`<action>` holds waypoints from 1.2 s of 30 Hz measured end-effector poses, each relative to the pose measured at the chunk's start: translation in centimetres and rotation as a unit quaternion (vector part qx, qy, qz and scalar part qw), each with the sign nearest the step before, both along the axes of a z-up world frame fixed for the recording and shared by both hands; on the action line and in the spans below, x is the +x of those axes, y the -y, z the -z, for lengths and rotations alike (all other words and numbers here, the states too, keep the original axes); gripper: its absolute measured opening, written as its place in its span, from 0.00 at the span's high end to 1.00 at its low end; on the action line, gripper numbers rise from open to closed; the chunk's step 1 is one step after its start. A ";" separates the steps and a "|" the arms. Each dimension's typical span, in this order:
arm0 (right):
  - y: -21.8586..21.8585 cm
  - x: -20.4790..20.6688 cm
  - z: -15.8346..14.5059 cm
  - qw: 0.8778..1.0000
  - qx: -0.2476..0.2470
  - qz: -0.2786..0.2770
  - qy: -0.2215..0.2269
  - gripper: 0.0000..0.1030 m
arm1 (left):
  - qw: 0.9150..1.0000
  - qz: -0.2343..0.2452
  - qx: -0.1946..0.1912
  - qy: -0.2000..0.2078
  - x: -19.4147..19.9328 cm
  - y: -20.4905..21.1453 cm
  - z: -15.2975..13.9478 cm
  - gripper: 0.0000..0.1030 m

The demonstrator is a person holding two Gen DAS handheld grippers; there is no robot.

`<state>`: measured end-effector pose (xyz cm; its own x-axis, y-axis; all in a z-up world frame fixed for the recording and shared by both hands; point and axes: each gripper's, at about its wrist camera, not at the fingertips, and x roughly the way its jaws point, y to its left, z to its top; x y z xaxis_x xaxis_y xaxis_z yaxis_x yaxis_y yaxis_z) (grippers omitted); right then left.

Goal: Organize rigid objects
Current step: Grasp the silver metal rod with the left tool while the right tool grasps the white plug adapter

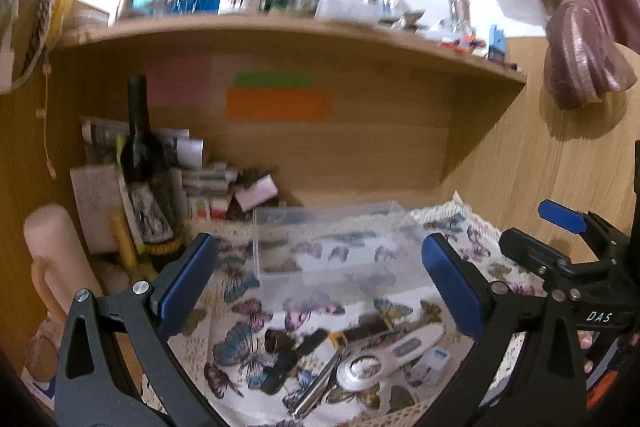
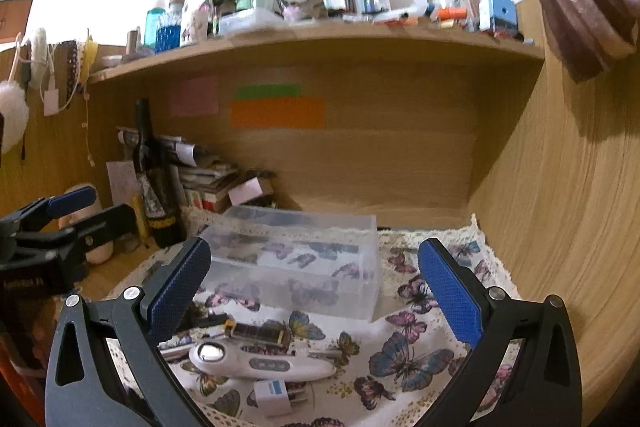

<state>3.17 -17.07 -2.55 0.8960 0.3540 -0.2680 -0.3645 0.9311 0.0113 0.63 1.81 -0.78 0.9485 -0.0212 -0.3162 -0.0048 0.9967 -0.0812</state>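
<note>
A clear plastic box [image 1: 332,247] [image 2: 296,263] stands open and looks empty on a butterfly-print cloth [image 1: 240,343] [image 2: 412,359]. In front of it lie a white handheld device [image 1: 388,355] [image 2: 260,361], a white plug adapter [image 1: 432,365] [image 2: 276,397], a dark tube [image 1: 370,329] [image 2: 258,333], black pieces [image 1: 288,351] and metal tweezers [image 1: 320,383]. My left gripper [image 1: 320,287] is open and empty above these items. My right gripper [image 2: 316,291] is open and empty, hovering right of the white device. Each gripper shows at the edge of the other's view [image 1: 560,247] [image 2: 68,227].
A dark wine bottle [image 1: 146,167] [image 2: 154,179], stacked papers and small boxes [image 1: 224,187] and a pink candle [image 1: 56,259] crowd the left back corner. A wooden shelf [image 1: 280,31] [image 2: 320,35] above carries several bottles. A wooden wall [image 2: 560,207] closes the right side.
</note>
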 end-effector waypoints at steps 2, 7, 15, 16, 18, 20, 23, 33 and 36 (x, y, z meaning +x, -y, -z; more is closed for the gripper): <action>-0.1 0.4 0.9 1.000 -0.002 -0.005 -0.016 0.00 | 1.000 -0.002 -0.005 -0.018 0.3 -0.7 0.8 0.00; -0.5 1.2 3.4 0.998 -0.018 -0.021 -0.057 0.05 | 0.998 -0.018 0.006 -0.065 0.9 -1.7 3.1 0.16; -1.1 1.9 6.9 0.991 -0.033 -0.054 -0.122 0.29 | 0.991 -0.019 -0.005 -0.135 1.6 -3.4 6.8 0.35; -1.1 2.0 7.3 0.989 -0.034 -0.058 -0.130 0.32 | 0.989 -0.016 -0.009 -0.145 1.8 -3.5 7.2 0.39; -1.1 2.1 8.1 0.987 -0.032 -0.065 -0.147 0.36 | 0.986 -0.012 -0.014 -0.166 2.0 -3.6 8.1 0.44; -1.2 2.1 8.9 0.984 -0.033 -0.071 -0.160 0.42 | 0.983 -0.008 -0.014 -0.185 2.2 -3.5 9.2 0.49; -1.4 2.1 10.1 0.980 -0.036 -0.079 -0.179 0.47 | 0.977 0.006 -0.014 -0.213 2.3 -2.9 10.6 0.55; -1.7 2.1 12.1 0.969 -0.032 -0.104 -0.221 0.56 | 0.967 0.048 -0.006 -0.250 2.9 -0.4 12.6 0.70; -1.9 2.5 12.6 0.967 -0.038 -0.105 -0.230 0.63 | 0.962 0.062 -0.002 -0.266 3.5 0.1 13.3 0.76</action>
<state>5.71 -15.18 -15.19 0.5865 0.4784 -0.6536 -0.5176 0.8420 0.1518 4.16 1.66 -14.09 0.6426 -0.1261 -0.7557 0.0716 0.9919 -0.1047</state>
